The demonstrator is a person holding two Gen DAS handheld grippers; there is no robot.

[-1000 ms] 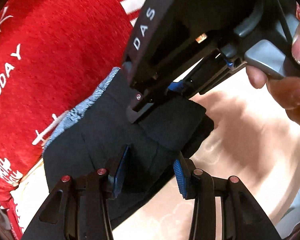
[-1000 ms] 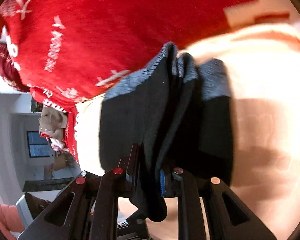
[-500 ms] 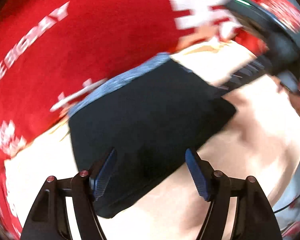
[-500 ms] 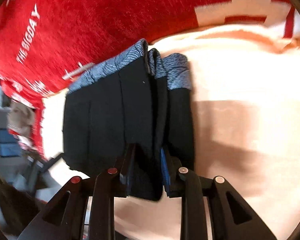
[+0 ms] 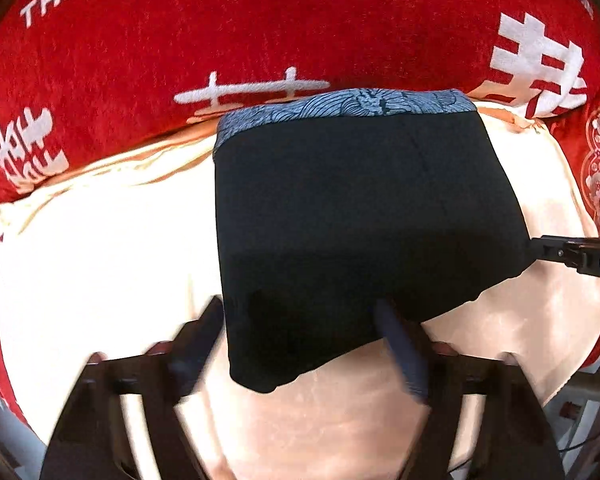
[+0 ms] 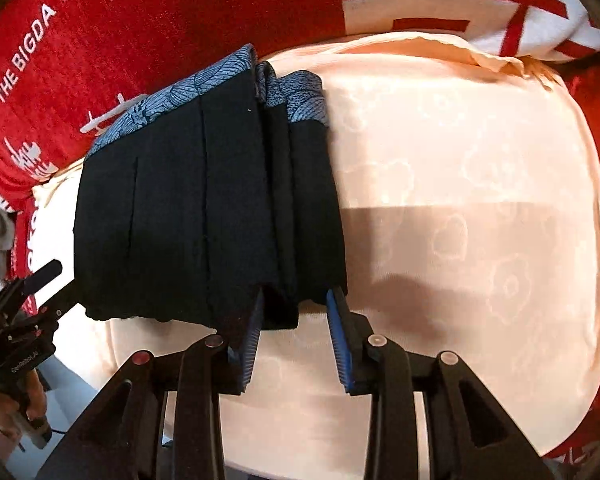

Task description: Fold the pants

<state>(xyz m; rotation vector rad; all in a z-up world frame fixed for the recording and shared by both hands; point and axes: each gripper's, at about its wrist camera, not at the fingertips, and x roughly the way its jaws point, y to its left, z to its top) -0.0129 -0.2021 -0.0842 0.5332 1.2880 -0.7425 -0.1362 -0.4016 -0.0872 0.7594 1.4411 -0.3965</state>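
My left tongs [image 5: 300,340] are opening, already wide, and grip nothing; the folded pants [image 5: 360,220] lie just ahead, their near hem between the blurred fingers, waistband at the far end against the red blanket [image 5: 220,32]. My right tongs [image 6: 296,332] are opening too (only partway), pads off the cloth, with the pants' near right corner sitting loose between them and the bulk running ahead and leftward. The pants rest on the cream cloth [image 6: 460,200].
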